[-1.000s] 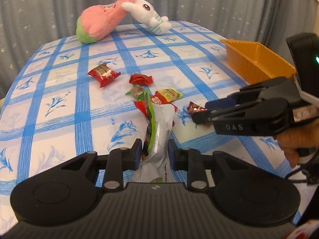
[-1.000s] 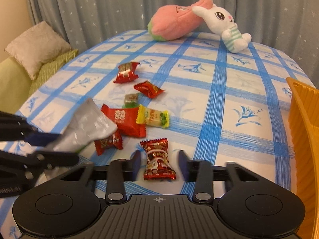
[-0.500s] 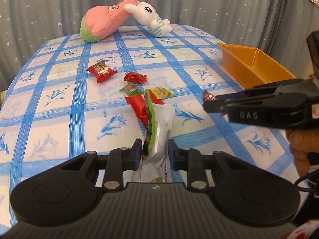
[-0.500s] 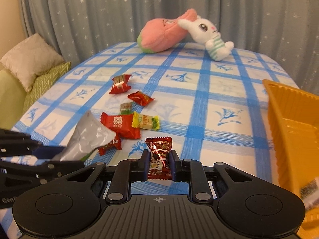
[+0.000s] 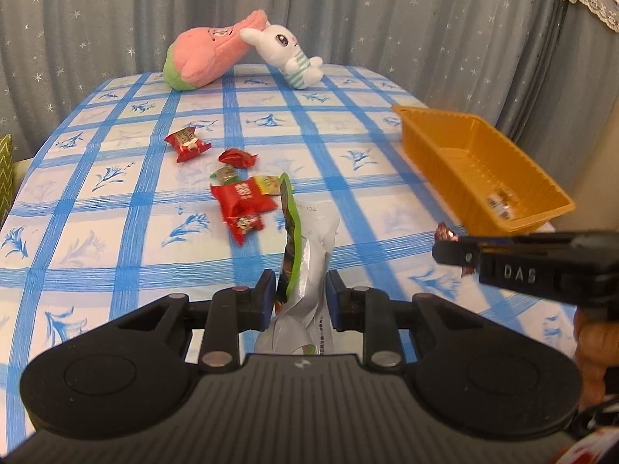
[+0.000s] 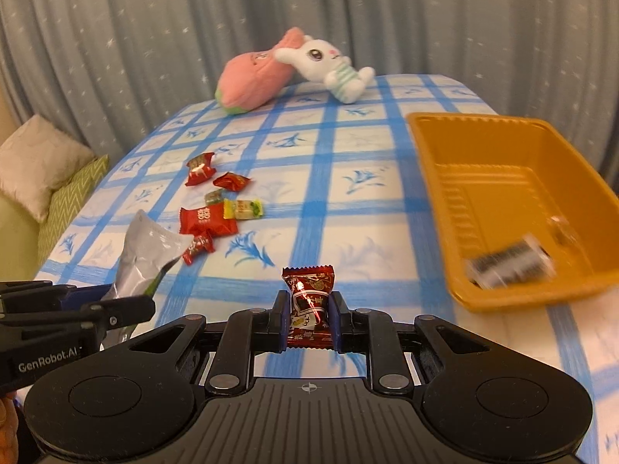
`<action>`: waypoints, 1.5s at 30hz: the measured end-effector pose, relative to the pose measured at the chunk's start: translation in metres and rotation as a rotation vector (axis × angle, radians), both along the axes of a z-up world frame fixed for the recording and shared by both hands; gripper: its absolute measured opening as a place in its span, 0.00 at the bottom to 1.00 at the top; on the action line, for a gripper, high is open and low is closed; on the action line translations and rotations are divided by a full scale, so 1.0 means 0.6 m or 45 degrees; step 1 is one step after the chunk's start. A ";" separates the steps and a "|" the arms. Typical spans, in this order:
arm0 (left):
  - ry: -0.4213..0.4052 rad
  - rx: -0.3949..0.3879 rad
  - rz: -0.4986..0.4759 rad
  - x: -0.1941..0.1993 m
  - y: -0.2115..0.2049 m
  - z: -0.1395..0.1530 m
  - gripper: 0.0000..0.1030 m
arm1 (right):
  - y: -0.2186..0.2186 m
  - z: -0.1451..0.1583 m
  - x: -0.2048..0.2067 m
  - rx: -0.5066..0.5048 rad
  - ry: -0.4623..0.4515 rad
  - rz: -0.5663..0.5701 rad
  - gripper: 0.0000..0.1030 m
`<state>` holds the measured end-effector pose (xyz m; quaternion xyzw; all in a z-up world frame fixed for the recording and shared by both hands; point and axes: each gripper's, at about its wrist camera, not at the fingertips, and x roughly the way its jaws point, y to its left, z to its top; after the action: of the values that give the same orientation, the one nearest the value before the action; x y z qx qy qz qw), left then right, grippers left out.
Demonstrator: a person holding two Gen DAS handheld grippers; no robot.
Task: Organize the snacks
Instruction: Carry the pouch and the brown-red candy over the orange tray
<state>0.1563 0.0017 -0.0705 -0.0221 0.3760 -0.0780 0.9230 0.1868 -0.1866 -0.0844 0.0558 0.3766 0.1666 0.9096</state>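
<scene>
My left gripper (image 5: pixel 301 295) is shut on a silver and green snack bag (image 5: pixel 309 255), held upright above the table; it also shows in the right wrist view (image 6: pixel 147 255). My right gripper (image 6: pixel 308 321) is shut on a dark red candy (image 6: pixel 309 301), lifted off the table, left of the orange tray (image 6: pixel 437 178). In the left wrist view the right gripper (image 5: pixel 445 249) hovers in front of the tray (image 5: pixel 425 143). Several red, green and yellow candies (image 5: pixel 241 197) lie on the checked tablecloth (image 5: pixel 116 208). One wrapped item (image 6: pixel 510 261) lies in the tray.
A pink plush (image 5: pixel 205 54) and a white bunny plush (image 5: pixel 286 54) lie at the table's far edge by the curtain. A sofa with a cushion (image 6: pixel 35 162) stands left of the table. The tray sits at the table's right edge.
My right gripper closed on the dark red candy, lifted it off the table and moved right toward the orange tray. My left gripper kept holding the bag and rose a little.
</scene>
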 end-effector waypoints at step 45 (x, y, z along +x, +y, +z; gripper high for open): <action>-0.016 -0.140 -0.212 0.054 -0.224 0.116 0.24 | -0.240 0.148 -0.065 -0.006 -0.140 -0.385 0.20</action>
<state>0.1887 -0.1325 -0.0012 -0.0410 0.3660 -0.1752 0.9131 0.1476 -0.3308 0.0047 0.1004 0.3140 0.0297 0.9436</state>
